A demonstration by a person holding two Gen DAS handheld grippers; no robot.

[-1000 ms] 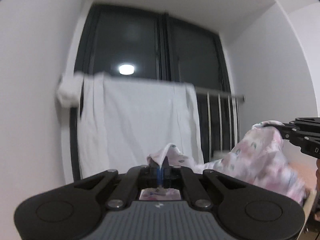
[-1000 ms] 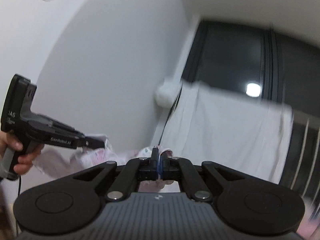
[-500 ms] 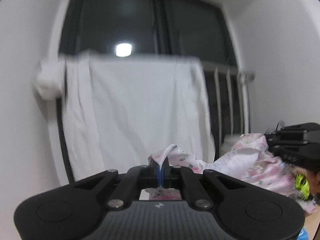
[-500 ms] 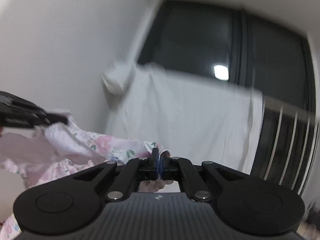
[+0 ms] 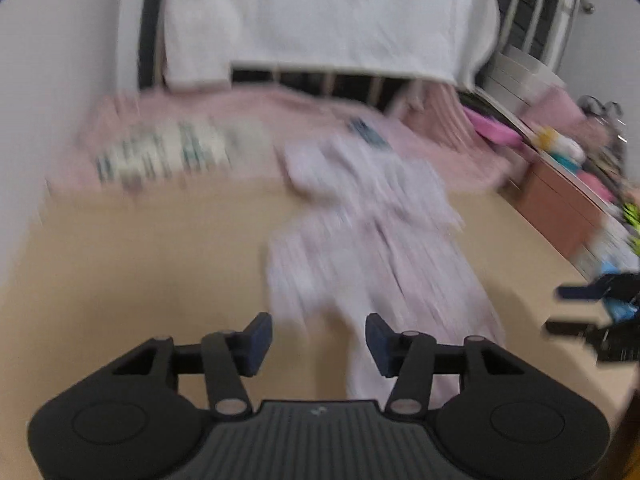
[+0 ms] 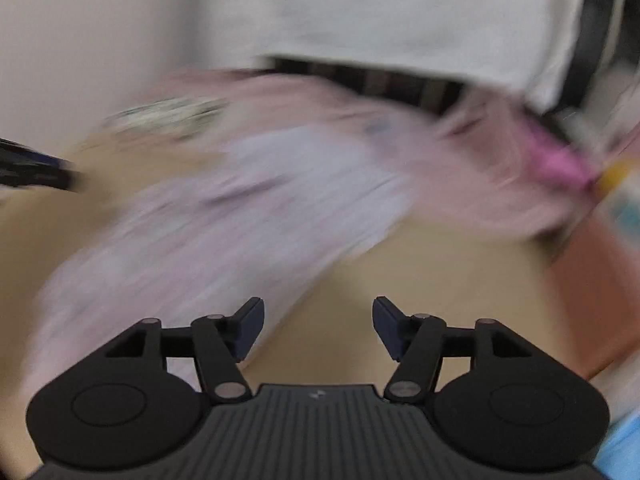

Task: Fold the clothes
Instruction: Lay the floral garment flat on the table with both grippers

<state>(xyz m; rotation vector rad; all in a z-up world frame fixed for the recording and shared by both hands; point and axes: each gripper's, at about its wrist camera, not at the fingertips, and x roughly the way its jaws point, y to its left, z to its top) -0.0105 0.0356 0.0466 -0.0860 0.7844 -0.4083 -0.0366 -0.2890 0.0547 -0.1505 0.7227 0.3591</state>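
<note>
A pale pink floral garment (image 5: pixel 372 240) lies crumpled on the tan table (image 5: pixel 140 264), stretching away from me; both views are blurred. My left gripper (image 5: pixel 319 344) is open and empty, just above the garment's near end. My right gripper (image 6: pixel 318 330) is open and empty; the garment (image 6: pixel 240 208) lies ahead and to its left on the table (image 6: pixel 420 272). The right gripper shows in the left wrist view (image 5: pixel 592 316) at the right edge. The left gripper shows in the right wrist view (image 6: pixel 36 172) at the left edge.
A pink bed (image 5: pixel 248 120) with a patterned cloth (image 5: pixel 168 152) lies beyond the table. A white sheet (image 5: pixel 320 16) hangs on a rail behind. Cluttered shelves and a brown box (image 5: pixel 560 196) stand at the right.
Both grippers were shut on the garment and held it up in the air. Now both are open, tipped down toward the table, and the garment has dropped onto it.
</note>
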